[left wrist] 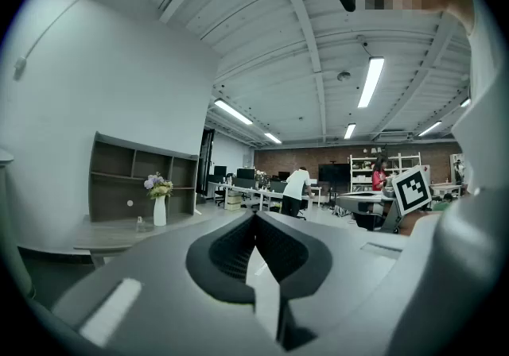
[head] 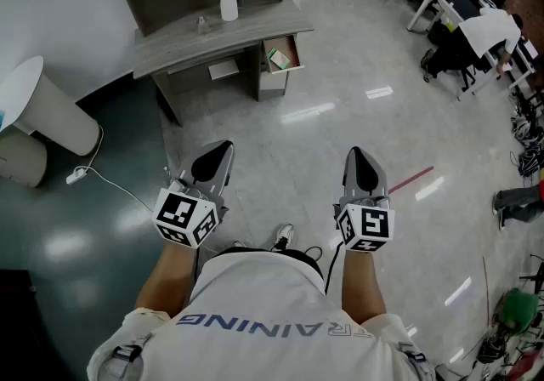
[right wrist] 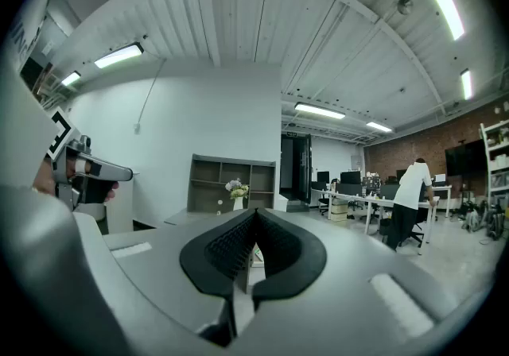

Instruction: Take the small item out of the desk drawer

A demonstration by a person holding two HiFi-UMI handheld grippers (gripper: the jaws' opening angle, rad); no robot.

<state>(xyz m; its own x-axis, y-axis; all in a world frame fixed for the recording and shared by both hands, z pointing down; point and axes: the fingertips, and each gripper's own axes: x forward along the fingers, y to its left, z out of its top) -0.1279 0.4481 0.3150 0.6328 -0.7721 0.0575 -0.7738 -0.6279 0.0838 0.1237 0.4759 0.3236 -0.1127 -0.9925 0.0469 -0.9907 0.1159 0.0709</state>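
The left gripper (head: 224,146) and right gripper (head: 356,150) hold their fingers together, empty. The grey wooden desk (head: 212,36) has its right-end grey drawer (head: 295,51) open.

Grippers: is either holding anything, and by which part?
Nothing is held: left gripper and right gripper are both shut and empty, short of the grey desk.

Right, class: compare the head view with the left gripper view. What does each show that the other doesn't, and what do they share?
Only the head view: the open drawer of the desk, with a small green-and-white item inside, and a white cable across the floor. Only the left gripper view: the ceiling strip lights, a brick back wall and a person in red. Both: the desk, the vase of flowers on it, and a person in a white shirt at the office tables.
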